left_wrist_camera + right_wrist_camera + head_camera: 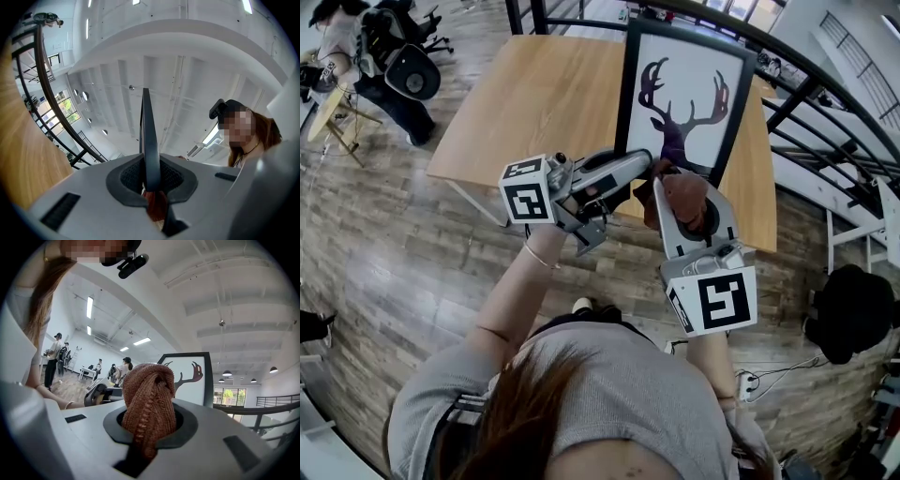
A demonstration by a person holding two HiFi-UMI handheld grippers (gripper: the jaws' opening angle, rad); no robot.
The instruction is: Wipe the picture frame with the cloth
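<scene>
Cloth (149, 399) clamped in the right gripper (686, 192) sits just before the lower face of the picture frame (686, 84), which the left gripper (637, 167) pinches by its edge, upright on the table (544, 103).

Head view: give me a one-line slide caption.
Left gripper clamps the frame at its lower edge; right gripper holds a brown cloth just beside it.

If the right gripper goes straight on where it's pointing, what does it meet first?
Likely the picture frame, touched first by the cloth in the right gripper; depth is unclear.
</scene>
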